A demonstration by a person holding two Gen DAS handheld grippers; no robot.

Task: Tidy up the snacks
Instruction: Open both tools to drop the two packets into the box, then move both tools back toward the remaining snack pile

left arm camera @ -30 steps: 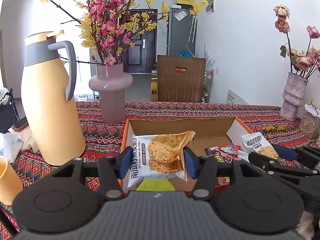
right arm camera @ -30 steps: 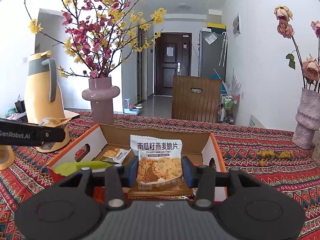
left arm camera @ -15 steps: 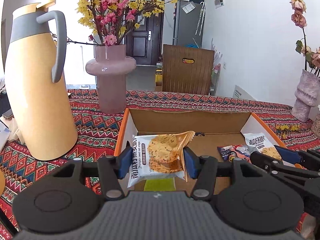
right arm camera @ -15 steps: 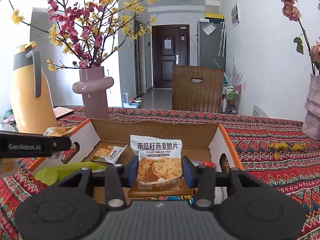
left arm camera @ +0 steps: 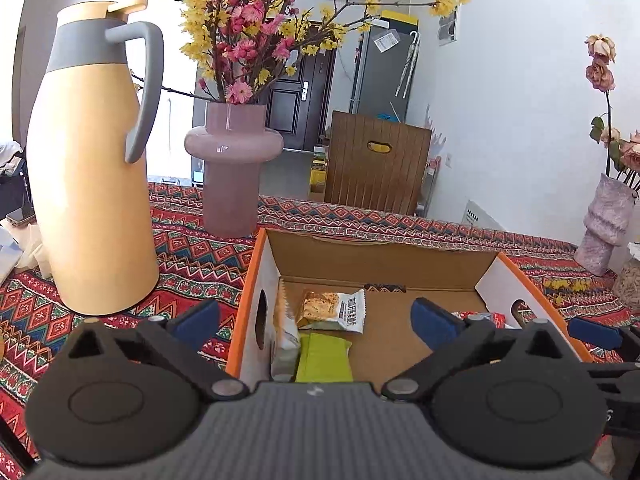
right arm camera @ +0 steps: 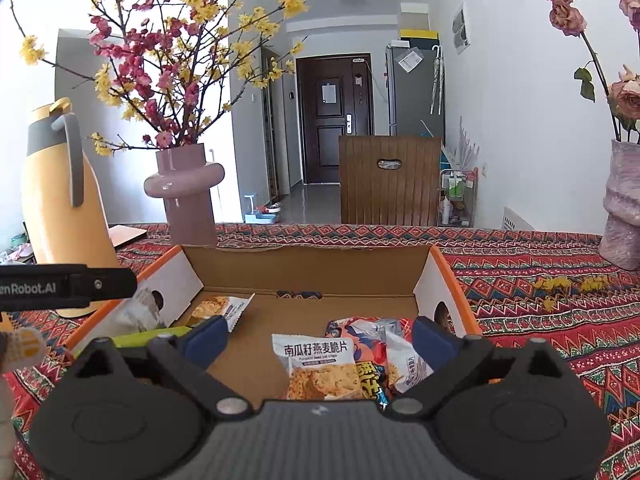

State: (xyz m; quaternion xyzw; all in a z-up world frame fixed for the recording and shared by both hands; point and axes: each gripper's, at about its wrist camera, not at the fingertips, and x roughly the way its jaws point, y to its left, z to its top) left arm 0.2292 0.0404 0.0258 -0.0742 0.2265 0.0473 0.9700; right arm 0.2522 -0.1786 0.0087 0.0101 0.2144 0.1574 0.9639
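Left wrist view: left tool (left arm camera: 314,320) spread wide, jaws just opened, nothing gripped, its crisp packet (left arm camera: 286,340) dropped against cardboard box (left arm camera: 380,256) left wall. Right tool (right arm camera: 318,338) likewise wide; pumpkin-seed packet (right arm camera: 320,368) released inside box, near right wall, for tidy storage.

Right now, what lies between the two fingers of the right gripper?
In the right wrist view, the open right gripper has two snack packets below it, lying loose in the box.

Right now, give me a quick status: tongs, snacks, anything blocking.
Left tongs and right tongs just opened, nothing between them. Both oat crisp packets lie in the cardboard box. Nothing blocking.
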